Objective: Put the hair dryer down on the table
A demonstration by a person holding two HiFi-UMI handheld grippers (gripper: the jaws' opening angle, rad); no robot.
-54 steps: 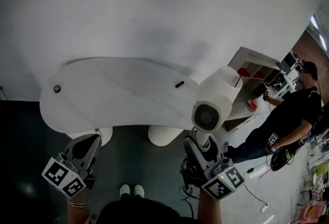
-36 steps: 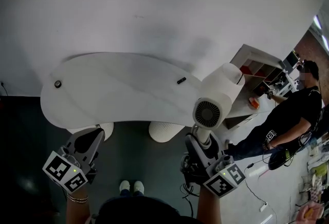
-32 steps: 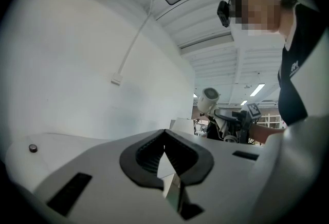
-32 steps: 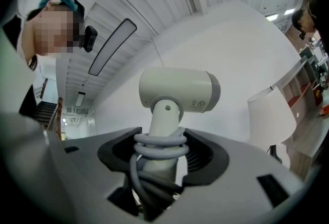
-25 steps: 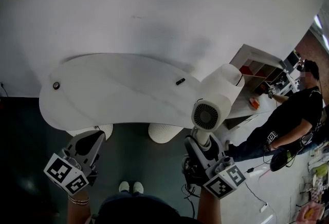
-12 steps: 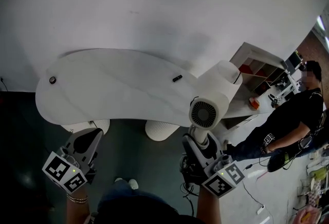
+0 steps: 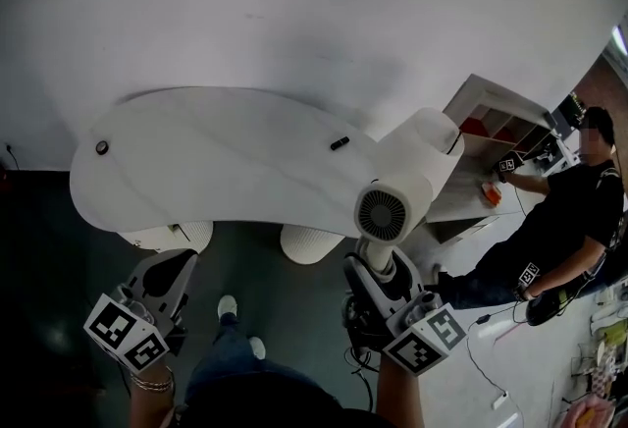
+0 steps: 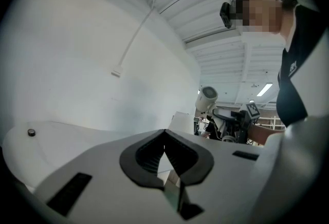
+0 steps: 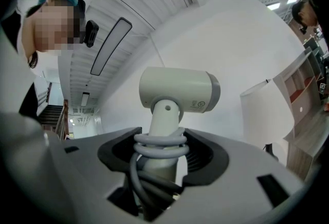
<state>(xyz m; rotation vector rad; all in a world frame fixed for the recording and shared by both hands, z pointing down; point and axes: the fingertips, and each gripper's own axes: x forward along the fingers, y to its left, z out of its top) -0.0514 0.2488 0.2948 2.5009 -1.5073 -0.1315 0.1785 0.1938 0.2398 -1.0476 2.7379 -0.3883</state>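
A white hair dryer [image 7: 397, 186] stands upright in my right gripper [image 7: 378, 271], which is shut on its handle just past the table's near right edge. In the right gripper view the jaws press both sides of the handle, and the grey cord [image 9: 160, 146] is coiled round it below the hair dryer's barrel [image 9: 177, 89]. The white curved table [image 7: 226, 161] lies ahead of both grippers. My left gripper [image 7: 177, 267] hangs below the table's front edge at the left, shut with nothing in it; its fingertips [image 8: 164, 138] meet. The left gripper view also shows the hair dryer [image 8: 208, 97], far off.
On the table lie a small black object [image 7: 340, 142] and a round black disc [image 7: 101, 147]. White pedestals [image 7: 309, 241] stand under it. At the right are a white shelf unit [image 7: 500, 122] and a person in black [image 7: 559, 220]. A white wall rises behind the table.
The hair dryer stays gripped and has drifted slightly left and down in the view. My feet have shifted, one stepping forward. The left gripper has barely moved.
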